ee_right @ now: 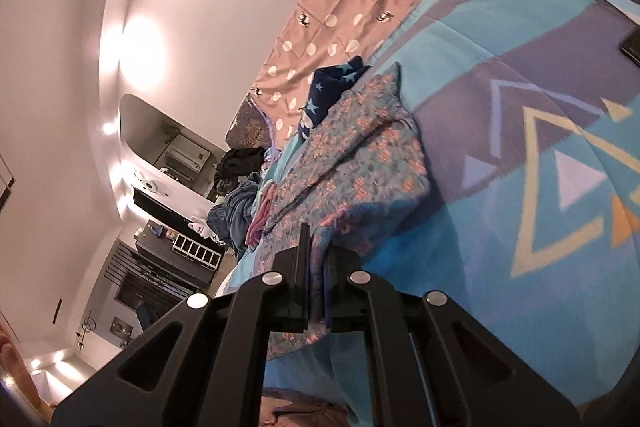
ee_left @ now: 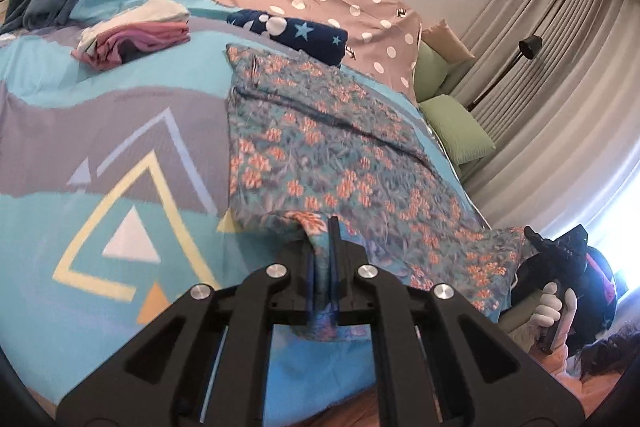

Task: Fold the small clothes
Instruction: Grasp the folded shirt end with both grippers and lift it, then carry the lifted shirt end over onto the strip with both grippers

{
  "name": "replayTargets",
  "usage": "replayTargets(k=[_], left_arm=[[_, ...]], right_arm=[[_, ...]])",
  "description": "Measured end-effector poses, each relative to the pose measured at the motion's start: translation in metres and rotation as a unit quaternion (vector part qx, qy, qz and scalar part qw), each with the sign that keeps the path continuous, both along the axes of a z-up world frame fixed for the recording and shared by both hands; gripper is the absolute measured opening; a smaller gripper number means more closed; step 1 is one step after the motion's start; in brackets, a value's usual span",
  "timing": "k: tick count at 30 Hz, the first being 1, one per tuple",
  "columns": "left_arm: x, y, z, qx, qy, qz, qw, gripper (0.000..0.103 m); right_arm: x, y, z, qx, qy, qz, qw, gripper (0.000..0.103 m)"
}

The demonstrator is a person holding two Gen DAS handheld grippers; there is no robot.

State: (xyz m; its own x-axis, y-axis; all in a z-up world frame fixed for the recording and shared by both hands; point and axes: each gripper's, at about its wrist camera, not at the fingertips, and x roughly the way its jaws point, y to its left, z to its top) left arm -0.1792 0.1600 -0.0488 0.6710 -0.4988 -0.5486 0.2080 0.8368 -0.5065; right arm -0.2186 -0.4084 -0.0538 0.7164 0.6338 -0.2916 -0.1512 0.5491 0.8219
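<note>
**Pinching both near corners of the floral garment**

Holding the near edge at two points, we have the teal cotton garment with orange flower print (ee_left: 340, 143) spread on the blue geometric-patterned bedspread (ee_left: 120, 147). The left gripper (ee_left: 322, 247) is pressed together on a bunched bit of the near-left hem; cloth shows between the pads and hangs below them. The right gripper (ee_right: 314, 255) is likewise clamped on floral fabric (ee_right: 352, 163) at the near-right corner, seen at the far right of the left view with a gloved hand (ee_left: 554, 311) under it.

Key relation: the whole garment lies ahead of both grippers, running away toward the far side where a navy star-print folded cloth (ee_left: 296, 35) touches its far end. Long axis goes near to far. Both hands sit equally close to the hem, so we judge the coming fold carries the near edge forward over the far part. A pink folded stack (ee_left: 136, 39) sits far left, well apart.
</note>
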Motion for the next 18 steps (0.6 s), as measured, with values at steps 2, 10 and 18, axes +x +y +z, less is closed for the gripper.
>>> replayTargets(k=[2, 10, 18], left_arm=[[0.006, -0.002, 0.004, 0.006, -0.006, 0.001, 1.0000, 0.005], [0.050, -0.004, 0.025, 0.000, -0.019, 0.012, 0.9997, 0.006], [0.096, -0.003, 0.052, -0.007, -0.034, 0.021, 0.9992, 0.006]], right_arm=[[0.009, 0.003, 0.005, -0.008, -0.008, -0.002, 1.000, 0.005], [0.061, 0.006, 0.019, -0.024, -0.020, -0.009, 0.999, 0.005], [0.114, 0.004, 0.036, -0.033, -0.029, -0.020, 0.999, 0.005]])
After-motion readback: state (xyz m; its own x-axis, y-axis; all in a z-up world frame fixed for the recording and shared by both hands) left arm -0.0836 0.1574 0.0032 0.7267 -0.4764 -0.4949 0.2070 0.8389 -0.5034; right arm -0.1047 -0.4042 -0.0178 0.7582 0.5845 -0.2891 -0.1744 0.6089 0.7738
